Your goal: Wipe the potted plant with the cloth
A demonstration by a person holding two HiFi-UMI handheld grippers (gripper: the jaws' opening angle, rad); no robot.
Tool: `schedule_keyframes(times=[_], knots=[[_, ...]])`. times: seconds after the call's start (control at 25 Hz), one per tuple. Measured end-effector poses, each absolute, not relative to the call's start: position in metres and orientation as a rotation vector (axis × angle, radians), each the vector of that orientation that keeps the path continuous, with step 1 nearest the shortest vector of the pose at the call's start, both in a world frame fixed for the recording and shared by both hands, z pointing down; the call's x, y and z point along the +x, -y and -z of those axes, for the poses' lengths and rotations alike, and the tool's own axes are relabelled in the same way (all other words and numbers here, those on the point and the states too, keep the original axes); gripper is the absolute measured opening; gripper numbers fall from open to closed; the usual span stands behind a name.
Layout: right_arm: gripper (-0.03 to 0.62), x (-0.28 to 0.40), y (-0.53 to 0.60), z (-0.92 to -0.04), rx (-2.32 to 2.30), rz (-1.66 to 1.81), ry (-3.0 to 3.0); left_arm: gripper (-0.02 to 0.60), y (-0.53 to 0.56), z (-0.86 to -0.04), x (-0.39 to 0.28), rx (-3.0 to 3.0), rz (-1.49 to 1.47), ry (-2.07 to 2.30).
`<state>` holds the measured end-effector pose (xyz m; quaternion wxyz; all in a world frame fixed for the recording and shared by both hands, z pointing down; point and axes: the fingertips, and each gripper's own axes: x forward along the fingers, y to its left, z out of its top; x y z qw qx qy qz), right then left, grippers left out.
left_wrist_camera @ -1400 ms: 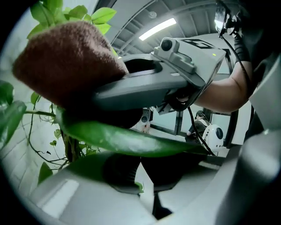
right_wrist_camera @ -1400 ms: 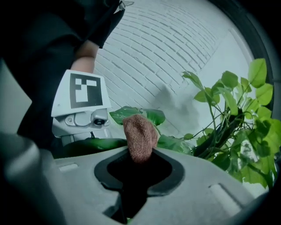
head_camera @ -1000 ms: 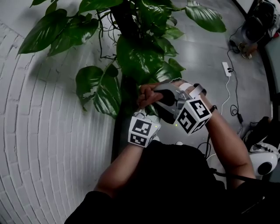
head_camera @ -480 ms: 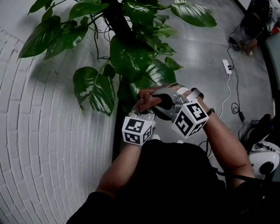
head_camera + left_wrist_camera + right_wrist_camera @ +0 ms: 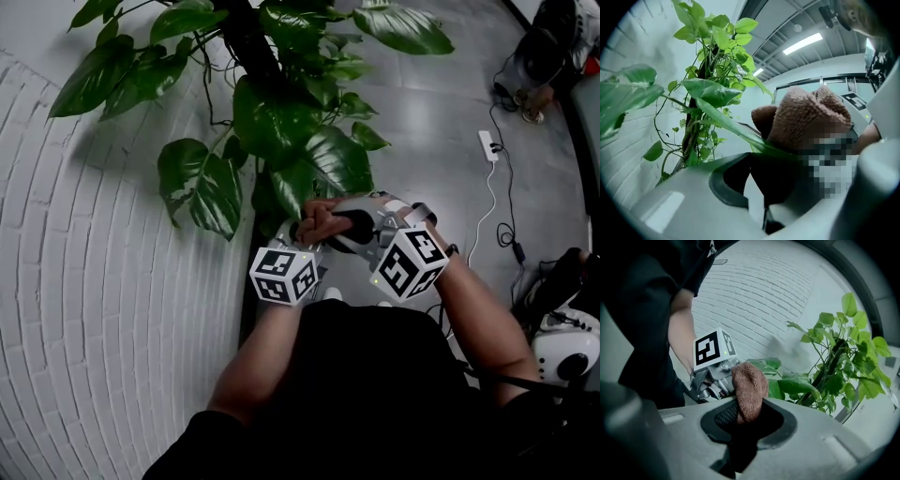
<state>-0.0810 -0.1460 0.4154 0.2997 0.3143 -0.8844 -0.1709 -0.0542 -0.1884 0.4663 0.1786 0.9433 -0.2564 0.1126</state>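
The potted plant (image 5: 272, 112) has big green leaves on a dark central pole. Both grippers meet under its lowest leaf (image 5: 333, 161). My right gripper (image 5: 740, 425) is shut on a brown cloth (image 5: 749, 385), which sticks up out of its jaws. The left gripper (image 5: 764, 187) has a long leaf (image 5: 736, 129) running across its jaws and looks shut on it. In the left gripper view the cloth (image 5: 811, 117) sits right behind that leaf. The head view shows only the marker cubes (image 5: 283, 275) and a hand; the jaw tips there are hidden.
A white brick wall (image 5: 103, 309) curves along the left. On the grey floor at right lie a power strip (image 5: 486, 147) with its cable, dark gear at the top corner (image 5: 553, 47) and a white device (image 5: 562, 342).
Both grippers have drifted a little to the left together, staying side by side. The lowest leaf now lies closer over the hands.
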Motion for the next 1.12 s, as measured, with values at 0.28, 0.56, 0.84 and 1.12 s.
schedule_keyframes(times=[0.28,0.56,0.84,1.12], knots=[[0.063,-0.077,0.123,-0.427,0.874,0.387,2.396,0.017,0.169,-0.474,-0.056,2.654,-0.368,0.72],[0.063,-0.065,0.1,-0.43,0.932,0.292,2.459,0.017,0.15,-0.475,-0.052,2.65,-0.391,0.736],[0.063,-0.068,0.072,-0.438,0.925,0.213,2.504,0.017,0.129,-0.488,-0.056,2.651,-0.481,0.771],[0.063,-0.063,0.052,-0.427,0.917,0.203,2.548,0.017,0.116,-0.5,-0.06,2.623,-0.518,0.825]])
